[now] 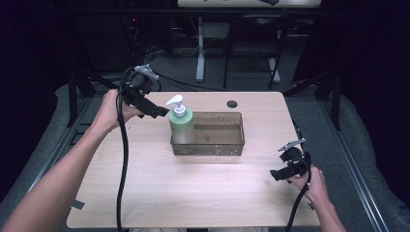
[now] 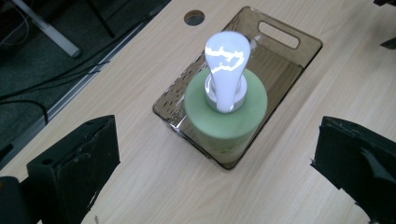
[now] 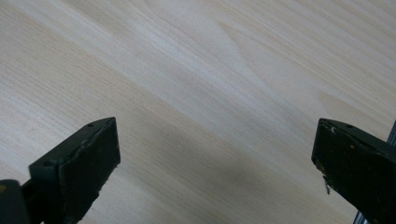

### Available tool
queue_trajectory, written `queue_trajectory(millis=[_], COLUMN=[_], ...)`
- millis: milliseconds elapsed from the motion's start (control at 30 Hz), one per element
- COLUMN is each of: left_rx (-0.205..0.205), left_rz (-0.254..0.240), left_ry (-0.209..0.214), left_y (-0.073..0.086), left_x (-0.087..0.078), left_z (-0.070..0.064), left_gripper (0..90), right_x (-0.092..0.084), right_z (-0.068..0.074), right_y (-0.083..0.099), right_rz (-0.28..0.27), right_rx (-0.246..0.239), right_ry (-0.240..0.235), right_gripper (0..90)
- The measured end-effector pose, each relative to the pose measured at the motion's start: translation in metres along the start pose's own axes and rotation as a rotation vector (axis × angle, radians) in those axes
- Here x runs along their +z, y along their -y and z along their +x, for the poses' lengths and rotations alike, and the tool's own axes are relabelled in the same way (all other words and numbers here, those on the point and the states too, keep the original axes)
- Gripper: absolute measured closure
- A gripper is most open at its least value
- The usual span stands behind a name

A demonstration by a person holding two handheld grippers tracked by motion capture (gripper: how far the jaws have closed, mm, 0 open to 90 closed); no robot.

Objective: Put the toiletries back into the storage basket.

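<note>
A pale green soap bottle (image 1: 182, 126) with a white pump head (image 1: 175, 101) stands upright in the left end of a clear smoky plastic bin (image 1: 227, 145) at the table's middle. My left gripper (image 1: 157, 111) hovers above the table just left of the pump, open, jaws empty. From its own view the bottle (image 2: 226, 116) and pump (image 2: 226, 70) lie ahead between the wide jaws of the left gripper (image 2: 217, 163). My right gripper (image 1: 276, 175) stands open low over the table's right front; its view has the right gripper (image 3: 217, 161) over bare wood.
The light wooden table (image 1: 159, 193) has a round cable hole (image 1: 232, 104) behind the bin. The bin's right part (image 2: 280, 56) holds nothing, with a handle slot (image 2: 279, 35) at its far end. Cables trail from both grippers. Dark floor and desk legs lie beyond.
</note>
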State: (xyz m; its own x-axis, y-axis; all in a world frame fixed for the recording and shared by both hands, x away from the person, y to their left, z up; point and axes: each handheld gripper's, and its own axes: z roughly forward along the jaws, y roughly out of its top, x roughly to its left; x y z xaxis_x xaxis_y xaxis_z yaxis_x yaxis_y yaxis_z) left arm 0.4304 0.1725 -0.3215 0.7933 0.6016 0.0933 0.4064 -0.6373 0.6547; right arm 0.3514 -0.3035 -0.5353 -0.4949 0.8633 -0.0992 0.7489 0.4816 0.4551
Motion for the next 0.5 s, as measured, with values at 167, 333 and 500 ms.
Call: queue_trajectory(millis=[167,333,500], left_rx=[-0.037,-0.091,-0.122], left_rz=[-0.03,-0.069,-0.074], left_ry=[-0.004,-0.016,-0.041], left_y=[0.031,0.065,0.098], left_x=[0.001,0.007,0.019], left_z=[-0.002,-0.005,-0.011], left_gripper=[0.0,0.0,0.0], right_x=[0.0,0.0,0.0], right_z=[0.0,0.0,0.0], right_y=[0.0,0.0,0.0], right_rz=[-0.003,-0.003,-0.003], right_rx=[-0.001,-0.001,-0.003], right_ry=[0.002,0.003,0.01], right_gripper=[0.3,0.3,0.4])
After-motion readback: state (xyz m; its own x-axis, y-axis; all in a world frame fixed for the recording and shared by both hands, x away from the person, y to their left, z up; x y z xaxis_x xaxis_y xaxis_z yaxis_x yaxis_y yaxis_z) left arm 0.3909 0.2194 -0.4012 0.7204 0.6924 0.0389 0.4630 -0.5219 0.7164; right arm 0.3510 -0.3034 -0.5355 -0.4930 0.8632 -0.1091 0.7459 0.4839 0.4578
